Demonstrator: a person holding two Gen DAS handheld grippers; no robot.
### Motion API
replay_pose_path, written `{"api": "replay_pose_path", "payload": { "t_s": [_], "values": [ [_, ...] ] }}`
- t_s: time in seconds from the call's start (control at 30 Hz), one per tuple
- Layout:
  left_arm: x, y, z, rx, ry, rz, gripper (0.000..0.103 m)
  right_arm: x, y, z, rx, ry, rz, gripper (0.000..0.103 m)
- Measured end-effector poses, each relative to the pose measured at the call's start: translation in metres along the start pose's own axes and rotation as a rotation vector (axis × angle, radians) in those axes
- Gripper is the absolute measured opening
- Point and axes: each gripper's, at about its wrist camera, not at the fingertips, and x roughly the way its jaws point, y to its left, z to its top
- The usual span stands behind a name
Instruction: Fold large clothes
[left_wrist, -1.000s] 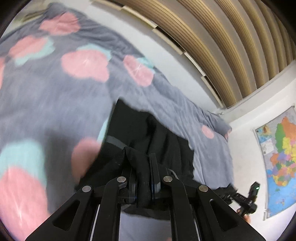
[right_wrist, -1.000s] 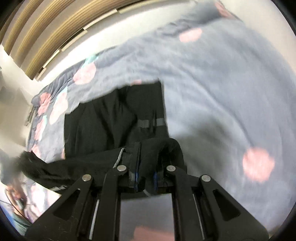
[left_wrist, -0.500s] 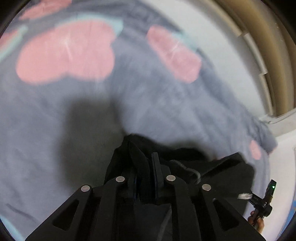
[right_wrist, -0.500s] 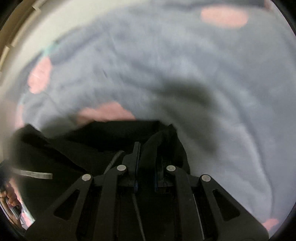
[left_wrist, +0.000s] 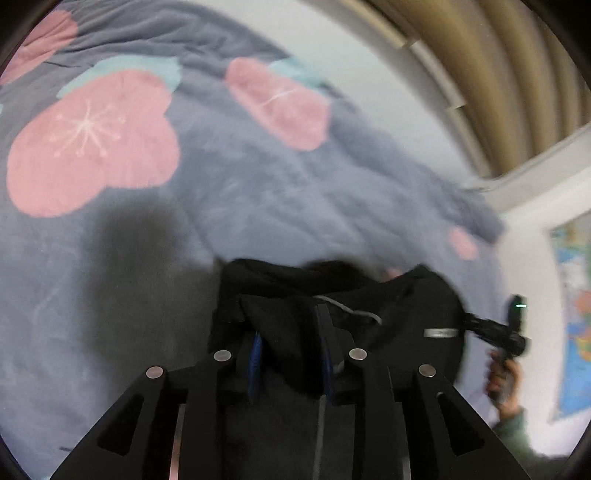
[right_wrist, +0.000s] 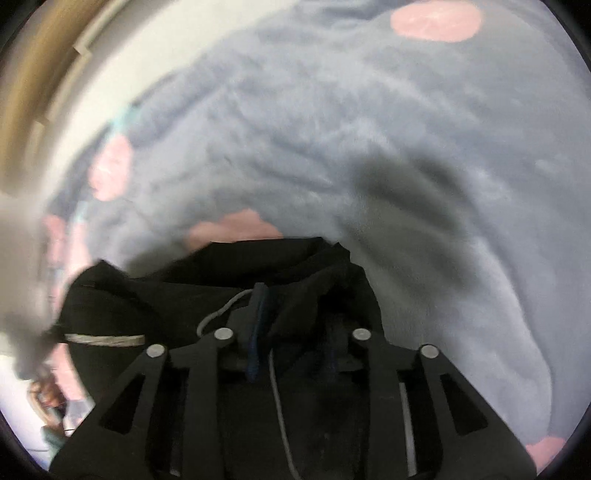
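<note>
A black garment (left_wrist: 399, 295) with a grey drawstring and a reflective strip lies on the grey bed cover (left_wrist: 258, 177). My left gripper (left_wrist: 290, 332) has its jaws parted, with a fold of the garment's edge still between them. My right gripper (right_wrist: 295, 332) also has parted jaws with black cloth (right_wrist: 207, 291) between them. The right gripper and the hand holding it show at the far right of the left wrist view (left_wrist: 506, 332). The rest of the garment is hidden under the grippers.
The cover has pink and teal flower prints (left_wrist: 92, 144). A white wall and wooden slats (left_wrist: 517, 74) lie beyond the bed. A coloured map (left_wrist: 576, 314) hangs on the right wall.
Both grippers carried the garment's edge forward and down onto the bed, folding it over. The jaws of both, shut on cloth before, have now parted.
</note>
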Motion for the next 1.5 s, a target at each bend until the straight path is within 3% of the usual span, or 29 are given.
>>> {"api": "replay_pose_path", "payload": {
  "t_s": [0.07, 0.13, 0.2, 0.23, 0.27, 0.33, 0.47, 0.67, 0.73, 0.9, 1.07, 1.1, 1.13, 1.17, 1.2, 1.27, 1.37, 1.5],
  "values": [
    [-0.031, 0.008, 0.004, -0.043, 0.000, -0.097, 0.032, -0.020, -0.005, -0.002, 0.029, 0.001, 0.071, 0.032],
    [-0.059, 0.012, 0.007, -0.063, -0.062, -0.084, 0.044, -0.040, -0.011, -0.008, 0.058, -0.004, 0.128, 0.039],
    [-0.088, 0.011, 0.007, -0.045, -0.153, -0.035, 0.064, -0.051, -0.008, -0.014, 0.065, -0.012, 0.155, 0.044],
    [-0.098, 0.012, 0.005, -0.047, -0.179, -0.047, 0.065, -0.056, -0.008, -0.019, 0.063, -0.015, 0.172, 0.046],
    [-0.104, 0.014, 0.003, -0.057, -0.192, -0.082, 0.065, -0.060, -0.007, -0.024, 0.056, -0.020, 0.178, 0.052],
    [-0.102, 0.016, 0.000, -0.068, -0.186, -0.102, 0.065, -0.067, -0.005, -0.027, 0.031, -0.049, 0.136, 0.082],
    [-0.067, 0.009, -0.005, -0.023, -0.106, -0.009, 0.065, -0.075, 0.005, -0.029, -0.072, -0.108, 0.042, 0.084],
    [0.008, 0.013, 0.004, -0.015, -0.006, 0.070, 0.065, -0.009, 0.002, -0.010, -0.190, -0.070, -0.075, 0.084],
    [0.025, 0.018, 0.009, -0.020, 0.019, 0.081, 0.065, 0.006, -0.004, -0.005, -0.205, -0.064, -0.069, 0.084],
    [0.056, 0.035, 0.026, -0.060, 0.057, 0.028, 0.065, 0.032, -0.012, 0.015, -0.232, -0.058, -0.045, 0.084],
    [0.087, 0.039, 0.032, -0.083, 0.113, -0.130, 0.064, 0.055, -0.022, 0.026, -0.225, -0.004, 0.007, 0.084],
    [0.088, 0.036, 0.032, -0.070, 0.100, -0.128, 0.063, 0.059, -0.023, 0.027, -0.217, 0.012, 0.016, 0.083],
    [0.087, 0.031, 0.030, -0.045, 0.070, -0.120, 0.059, 0.061, -0.023, 0.027, -0.211, 0.019, 0.020, 0.072],
    [0.085, 0.027, 0.029, -0.029, 0.050, -0.113, 0.034, 0.061, -0.023, 0.026, -0.208, 0.015, 0.032, 0.052],
    [0.082, 0.024, 0.027, -0.023, 0.036, -0.106, 0.015, 0.059, -0.019, 0.023, -0.219, 0.018, 0.047, 0.019],
    [0.069, 0.019, 0.021, -0.008, -0.020, -0.077, 0.013, 0.043, -0.006, 0.012, -0.294, -0.044, -0.041, 0.013],
    [0.031, 0.008, 0.009, 0.005, -0.119, -0.067, 0.012, 0.005, 0.013, -0.006, -0.348, -0.148, -0.109, 0.010],
    [-0.017, -0.016, 0.016, 0.041, -0.234, -0.082, 0.012, -0.058, 0.043, 0.002, -0.395, -0.306, -0.120, 0.010]
  ]
}}
